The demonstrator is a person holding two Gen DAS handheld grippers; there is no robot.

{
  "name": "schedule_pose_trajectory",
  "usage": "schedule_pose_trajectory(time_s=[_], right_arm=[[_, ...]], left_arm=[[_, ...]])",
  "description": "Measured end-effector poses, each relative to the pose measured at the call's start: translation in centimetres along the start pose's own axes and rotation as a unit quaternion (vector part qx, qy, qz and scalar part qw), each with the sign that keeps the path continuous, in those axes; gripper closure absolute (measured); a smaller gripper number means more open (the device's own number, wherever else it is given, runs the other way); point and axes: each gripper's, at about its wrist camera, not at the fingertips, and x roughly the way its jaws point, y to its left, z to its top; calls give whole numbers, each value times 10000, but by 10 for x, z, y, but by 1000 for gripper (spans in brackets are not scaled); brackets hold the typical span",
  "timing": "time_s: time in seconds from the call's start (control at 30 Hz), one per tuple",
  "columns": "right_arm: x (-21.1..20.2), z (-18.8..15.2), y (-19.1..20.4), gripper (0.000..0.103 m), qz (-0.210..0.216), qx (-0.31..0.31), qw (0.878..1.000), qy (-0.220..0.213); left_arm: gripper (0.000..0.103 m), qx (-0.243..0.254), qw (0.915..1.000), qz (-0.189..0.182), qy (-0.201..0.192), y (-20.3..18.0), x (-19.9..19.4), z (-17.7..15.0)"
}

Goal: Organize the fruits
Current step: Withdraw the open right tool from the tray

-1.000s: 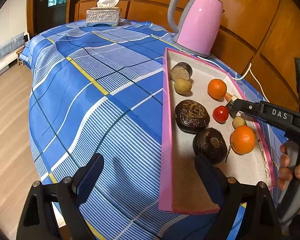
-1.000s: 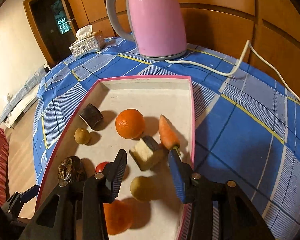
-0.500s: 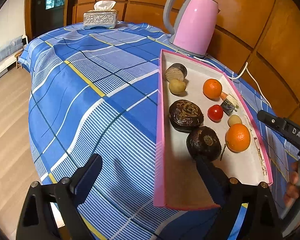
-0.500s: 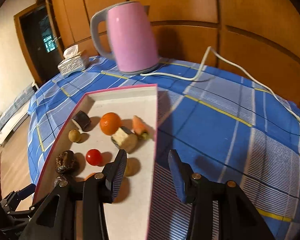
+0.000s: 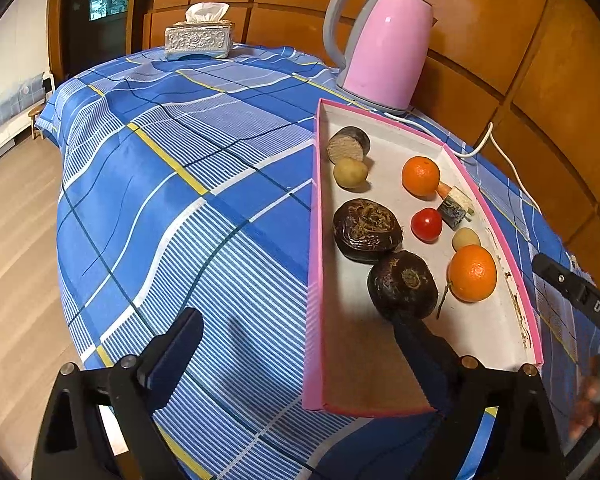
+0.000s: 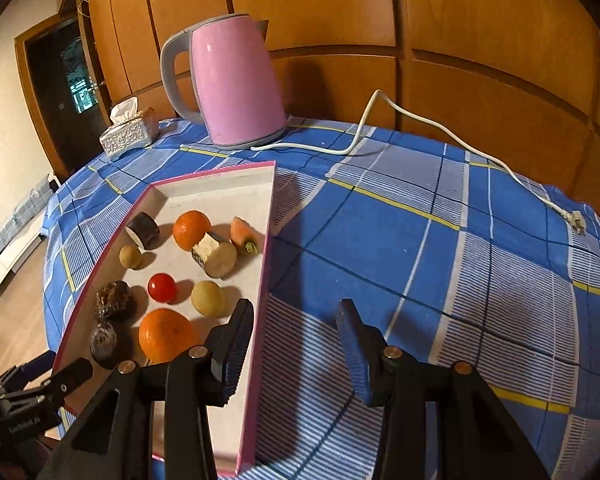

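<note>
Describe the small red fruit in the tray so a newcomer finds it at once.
Start at the pink kettle; the pink-rimmed tray lies in front of it. Near the tray's middle sits the red tomato, between two oranges. It is the only red, glossy item; its neighbours are orange, tan or dark brown.

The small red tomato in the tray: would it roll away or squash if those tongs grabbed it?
The small round red tomato is smooth and glossy, so probably slippery and apt to roll. It looks thin-skinned, so hard squeezing might bruise it.
</note>
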Motion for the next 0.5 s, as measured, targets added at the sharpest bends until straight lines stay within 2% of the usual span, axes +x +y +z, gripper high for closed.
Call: schedule_pose_trajectory(time_s=[0.27, 0.43, 0.5], right_arm=[[-8, -11, 3, 59, -68, 24, 10000, -29], [-14, -20, 8, 59, -178, -42, 9998, -69], [-19, -22, 11, 54, -245, -70, 9996, -137]], left_arm=[[5, 40, 10000, 19, -48, -3, -3, 1], [5, 113, 9997, 93, -213, -6, -11, 2], [5, 159, 9993, 139, -324, -7, -17, 3]])
